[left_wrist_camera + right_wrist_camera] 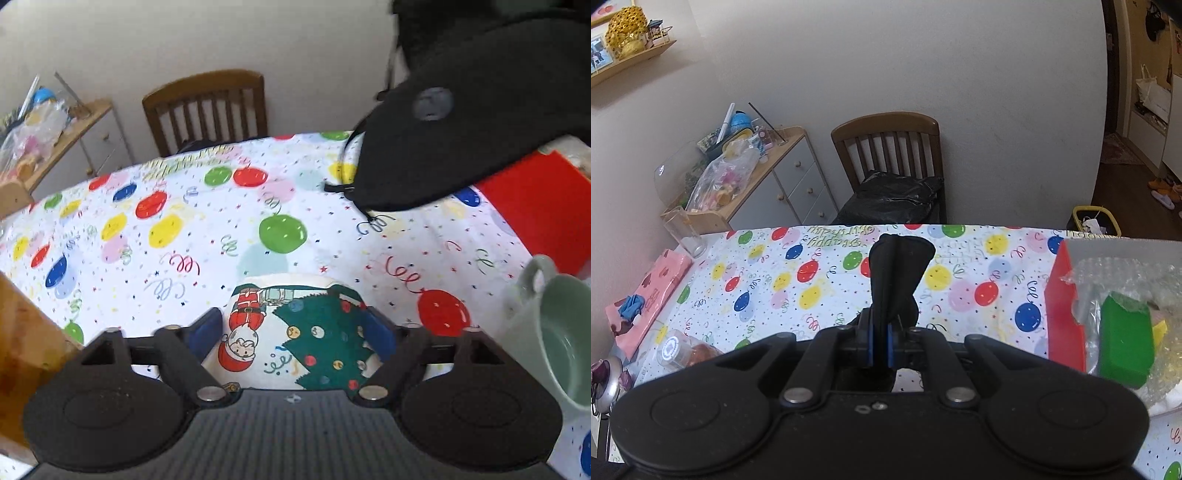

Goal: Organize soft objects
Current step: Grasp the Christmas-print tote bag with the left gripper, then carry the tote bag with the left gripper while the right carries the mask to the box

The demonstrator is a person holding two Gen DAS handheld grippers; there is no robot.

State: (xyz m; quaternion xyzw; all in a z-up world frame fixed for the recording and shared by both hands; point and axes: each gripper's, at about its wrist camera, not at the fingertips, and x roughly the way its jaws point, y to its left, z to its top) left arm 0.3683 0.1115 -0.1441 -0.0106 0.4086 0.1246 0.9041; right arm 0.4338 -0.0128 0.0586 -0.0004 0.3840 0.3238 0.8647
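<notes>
My left gripper (293, 325) is shut on a white Christmas-print pouch (295, 332) with a Santa and a green tree, held low over the balloon-print tablecloth (184, 240). My right gripper (878, 339) is shut on a black fabric mask (895, 273), which stands up from the pads above the table. The same black mask (461, 129), with a grey round valve and dangling cords, hangs at the upper right of the left wrist view. A red box (1065, 306) holding bubble wrap and a green block (1124, 343) sits at the table's right.
A pale green mug (554, 343) stands close on the right of the left gripper. A wooden chair (890, 155) with a black bag stands behind the table. A glass (683, 230), a pink packet (650, 291) and a jar (674, 350) lie at the table's left. A cluttered drawer unit (783, 173) is at the wall.
</notes>
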